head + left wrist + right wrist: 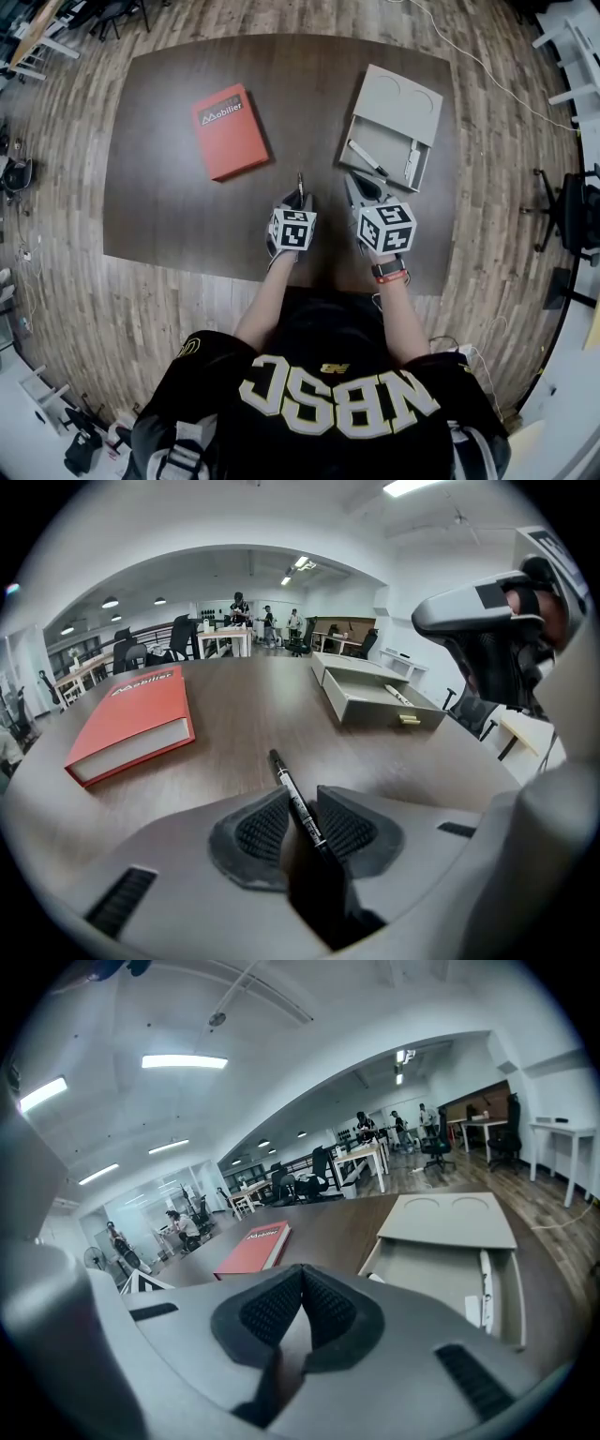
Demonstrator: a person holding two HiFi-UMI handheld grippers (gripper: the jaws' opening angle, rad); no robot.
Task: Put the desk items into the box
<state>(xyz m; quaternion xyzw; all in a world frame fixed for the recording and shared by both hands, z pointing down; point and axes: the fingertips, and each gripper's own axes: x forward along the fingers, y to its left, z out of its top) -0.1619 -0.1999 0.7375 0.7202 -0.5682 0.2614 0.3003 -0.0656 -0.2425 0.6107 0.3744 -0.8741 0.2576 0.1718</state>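
Note:
A black pen (281, 772) lies slanted between the pads of my left gripper (302, 803), whose jaws stand a little apart around it; its tip pokes out ahead over the table. In the head view the pen (300, 183) sticks out past the left gripper (300, 197) near mid-table. My right gripper (362, 186) is shut with nothing between its pads (281, 1307), just in front of the grey box (394, 103). The box's drawer (441, 1279) is pulled open and holds a marker (367, 157) and a white item (412, 161).
A red book (230, 129) lies flat at the left of the dark table (169, 206), also visible in the left gripper view (131, 724). Office chairs and desks stand on the wooden floor around the table.

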